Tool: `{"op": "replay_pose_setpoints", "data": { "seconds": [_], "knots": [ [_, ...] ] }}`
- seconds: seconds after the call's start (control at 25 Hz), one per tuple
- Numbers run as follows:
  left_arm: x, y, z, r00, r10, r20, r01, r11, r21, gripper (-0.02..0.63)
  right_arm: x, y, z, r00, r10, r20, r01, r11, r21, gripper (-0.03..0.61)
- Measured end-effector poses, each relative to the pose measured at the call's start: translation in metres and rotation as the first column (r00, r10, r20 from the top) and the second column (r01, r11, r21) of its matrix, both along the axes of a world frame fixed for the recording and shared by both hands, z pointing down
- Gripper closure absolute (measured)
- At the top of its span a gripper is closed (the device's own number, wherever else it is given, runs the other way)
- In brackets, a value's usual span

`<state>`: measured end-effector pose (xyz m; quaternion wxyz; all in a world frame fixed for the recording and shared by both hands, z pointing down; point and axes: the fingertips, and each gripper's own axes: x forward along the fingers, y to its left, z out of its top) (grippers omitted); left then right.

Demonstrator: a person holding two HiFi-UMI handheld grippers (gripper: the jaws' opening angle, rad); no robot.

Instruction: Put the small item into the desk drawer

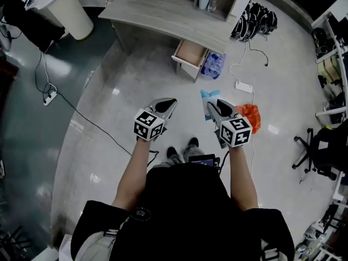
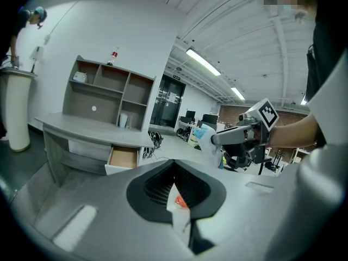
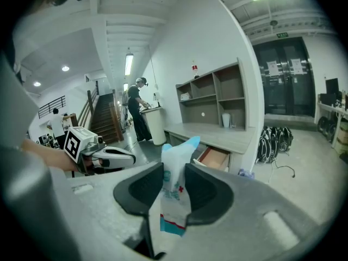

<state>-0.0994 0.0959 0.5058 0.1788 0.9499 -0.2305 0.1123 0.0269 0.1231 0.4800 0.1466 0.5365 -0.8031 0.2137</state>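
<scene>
I stand a few steps from the grey desk [image 1: 163, 12], whose wooden drawer [image 1: 190, 53] is pulled open. My right gripper [image 1: 212, 105] is shut on a small white and light-blue packet [image 1: 206, 95]. In the right gripper view the packet [image 3: 175, 186] stands upright between the pads, with the drawer [image 3: 215, 157] beyond it. My left gripper [image 1: 169, 103] is held beside the right one, shut with nothing in it. The left gripper view shows the drawer [image 2: 124, 157] at the left and the packet [image 2: 206, 137] in the right gripper [image 2: 216, 139].
An orange bag [image 1: 250, 116], a pack of water bottles [image 1: 213, 65] and a power strip [image 1: 244, 86] lie on the floor right of the drawer. A cable [image 1: 81, 113] crosses the floor at left. An office chair [image 1: 315, 148] stands at right. A person [image 3: 136, 110] works at a white counter.
</scene>
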Motion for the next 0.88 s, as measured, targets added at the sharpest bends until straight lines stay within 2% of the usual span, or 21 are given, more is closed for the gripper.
{"op": "replay_pose_setpoints", "data": {
  "seconds": [0.4, 0.88],
  "knots": [
    [0.008, -0.018, 0.015, 0.999, -0.025, 0.030, 0.026, 0.999, -0.020, 0.614, 0.008, -0.029, 0.018, 0.999, -0.033, 0.030, 0.033, 0.999, -0.010, 0.454],
    [0.041, -0.096, 0.017, 0.995, -0.038, 0.095, 0.041, 0.999, -0.026, 0.613, 0.042, -0.111, 0.029, 0.995, -0.049, 0.092, 0.051, 0.999, -0.019, 0.454]
  ]
}}
